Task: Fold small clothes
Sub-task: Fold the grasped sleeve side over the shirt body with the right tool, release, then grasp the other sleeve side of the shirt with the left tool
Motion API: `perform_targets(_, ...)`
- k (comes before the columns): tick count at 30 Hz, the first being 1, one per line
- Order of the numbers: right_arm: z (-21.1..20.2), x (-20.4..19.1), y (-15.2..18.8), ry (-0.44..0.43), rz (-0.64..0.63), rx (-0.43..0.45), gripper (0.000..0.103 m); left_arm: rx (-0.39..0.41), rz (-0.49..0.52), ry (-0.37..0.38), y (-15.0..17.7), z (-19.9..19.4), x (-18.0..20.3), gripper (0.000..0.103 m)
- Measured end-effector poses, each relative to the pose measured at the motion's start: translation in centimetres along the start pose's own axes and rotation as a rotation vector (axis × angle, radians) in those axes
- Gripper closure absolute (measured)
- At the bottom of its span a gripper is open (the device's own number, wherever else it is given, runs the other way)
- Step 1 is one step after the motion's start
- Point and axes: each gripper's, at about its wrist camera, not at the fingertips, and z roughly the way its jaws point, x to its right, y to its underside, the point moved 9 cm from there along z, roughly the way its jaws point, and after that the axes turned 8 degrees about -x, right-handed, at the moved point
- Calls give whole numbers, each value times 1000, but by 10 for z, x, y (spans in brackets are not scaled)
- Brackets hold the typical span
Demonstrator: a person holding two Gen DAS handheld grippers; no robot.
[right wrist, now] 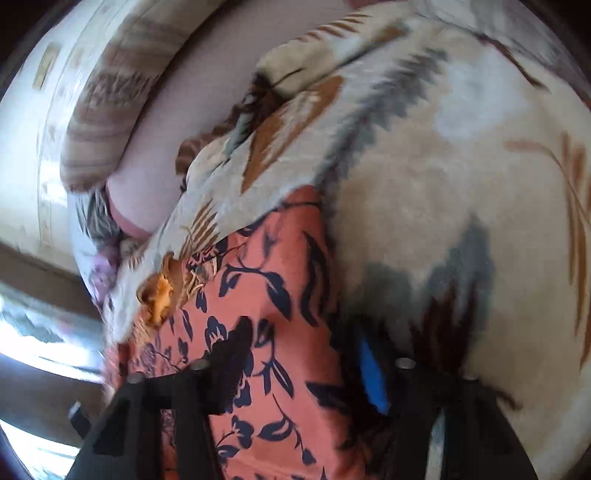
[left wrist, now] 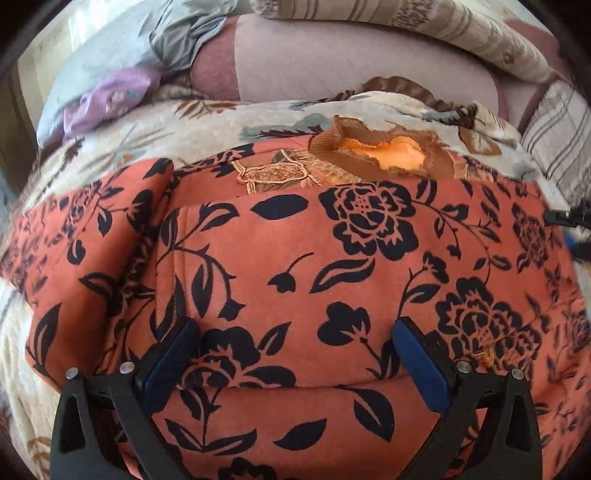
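Note:
An orange garment with a black flower print (left wrist: 295,266) lies folded on a cream leaf-patterned blanket (left wrist: 155,136). Its brown collar with an orange lining (left wrist: 384,151) is at the far edge. My left gripper (left wrist: 295,332) is open just above the garment's near fold, its blue pads (left wrist: 173,350) wide apart. In the right wrist view the same garment (right wrist: 258,295) runs up the middle. My right gripper (right wrist: 295,354) is open at the garment's right edge, one finger over the cloth and the blue pad (right wrist: 373,373) beside the edge. The right gripper also shows in the left wrist view (left wrist: 569,221).
A mauve sheet (left wrist: 332,62) covers the bed beyond the blanket. A striped pillow (left wrist: 443,22) lies at the back. Grey and lilac cloths (left wrist: 122,88) are piled at the far left. The blanket (right wrist: 461,184) spreads to the right of the garment.

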Motion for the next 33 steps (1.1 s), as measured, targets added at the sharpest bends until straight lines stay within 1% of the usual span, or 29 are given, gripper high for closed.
perform_targets(1, -1, -10, -3, 8, -36, -21, 92, -3, -18, 20, -1, 0, -2, 0)
perform_targets(3, -15, -28, -10, 98, -113, 37, 92, 4, -32, 40, -1, 1, -4, 0)
perform_targets(4, -19, -29, -13, 153, -137, 73, 92, 13, -25, 32, -1, 1, -2, 0)
perform_targets(5, -12, -18, -14, 218, -121, 74, 90, 19, -19, 21, 0, 3, -2, 0)
perform_targets(6, 3, -3, -9, 260, -86, 40, 84, 21, -14, 14, 1, 3, -1, 0)
perform_targets(8, -2, -6, -6, 216, -57, 101, 82, 21, -19, 22, 2, 3, -5, 0)
perform_targets(9, -12, -10, -3, 232, -25, 103, 70, 25, -22, 28, 2, 2, -5, 0)
perform_targets(10, -21, -11, 0, 256, -6, 104, 63, 26, -20, 27, 2, 4, -3, 0)
perform_targets(12, -52, -29, 10, 225, 13, 193, 58, 26, -17, 21, 0, 7, -3, 0)
perform_targets(13, -67, -44, 17, 195, 0, 240, 51, 26, -17, 21, 1, 6, -3, 0)
perform_targets(14, -76, -65, 28, 165, -50, 262, 26, 25, -17, 20, 1, 5, -2, 0)
perform_targets(15, -74, -80, 39, 131, -107, 246, 15, 22, -17, 20, 1, 5, -2, 0)
perform_targets(16, -63, -93, 49, 107, -156, 219, 15, 18, -17, 22, 1, 4, -3, 0)
perform_targets(17, -47, -96, 60, 115, -194, 171, 16, 8, -16, 28, 1, 1, -3, 0)
perform_targets(18, -28, -85, 69, 172, -204, 112, 17, -8, -13, 38, 1, -4, -3, 0)
perform_targets(19, -6, -62, 77, 257, -166, 37, 18, -22, -25, 66, 2, -12, -5, 0)
perform_targets(20, 0, -51, 84, 296, -140, 46, 32, -5, -58, 120, 3, -29, -9, 0)
perform_targets(21, -13, -55, 84, 320, -151, 109, 35, 41, -87, 175, 2, -49, -16, 0)
perform_targets(22, -27, -65, 86, 315, -151, 157, 32, 112, -116, 225, 0, -77, -30, 0)
perform_targets(23, -40, -75, 90, 308, -164, 207, 30, 165, -140, 247, 0, -96, -45, 0)
perform_targets(24, -50, -85, 94, 310, -193, 254, 21, 211, -171, 258, 0, -112, -64, 0)
perform_targets(26, -60, -98, 103, 343, -264, 331, 12, 278, -281, 259, 0, -132, -118, 0)
perform_targets(27, -55, -97, 108, 370, -291, 338, 11, 297, -352, 260, 2, -135, -147, 0)
perform_targets(28, -45, -89, 109, 402, -306, 317, 11, 317, -458, 261, 4, -134, -185, 0)
perform_targets(29, -22, -84, 112, 438, -309, 263, 11, 319, -560, 265, 7, -129, -218, 0)
perform_targets(30, -9, -73, 117, 446, -296, 209, 10, 304, -656, 280, 11, -120, -247, 0)
perform_targets(31, -17, -74, 115, 430, -296, 234, 10, 280, -756, 307, 14, -107, -276, 0)
perform_targets(32, -23, -76, 112, 418, -291, 239, 6, 268, -823, 330, 15, -98, -297, 0)
perform_targets(33, -22, -76, 113, 417, -296, 221, 2, 261, -894, 340, 14, -86, -321, 0)
